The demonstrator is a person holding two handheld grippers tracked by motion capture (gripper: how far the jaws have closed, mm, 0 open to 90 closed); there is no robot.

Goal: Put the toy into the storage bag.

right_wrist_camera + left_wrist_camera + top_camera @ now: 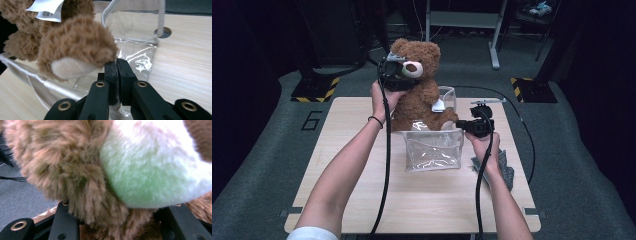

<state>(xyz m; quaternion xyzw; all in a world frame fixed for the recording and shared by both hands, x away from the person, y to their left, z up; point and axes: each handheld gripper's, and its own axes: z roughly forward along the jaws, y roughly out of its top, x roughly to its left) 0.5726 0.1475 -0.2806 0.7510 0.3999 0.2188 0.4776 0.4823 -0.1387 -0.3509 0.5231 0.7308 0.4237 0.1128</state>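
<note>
The counter carries a clear bag at its middle, standing open with its mouth upward, and a brown bear sits upright at the bag's far edge, its legs reaching into the mouth. A grey cloth lies on the counter just right of the bag, partly under the right hand. The left forearm stretches diagonally from the near left corner up to the bear's head, hand raised well above the counter; the left tongs are clamped about halfway closed on the bear's head beside the white muzzle, with fur bulging between the jaws in the left gripper view. The right forearm runs straighter up the right side, the hand held low at the bag's right rim. The right tongs are pinched fully together on the bag's clear rim, just under the bear's foot, which touches the jaw tips. A white tag hangs from the bear.
</note>
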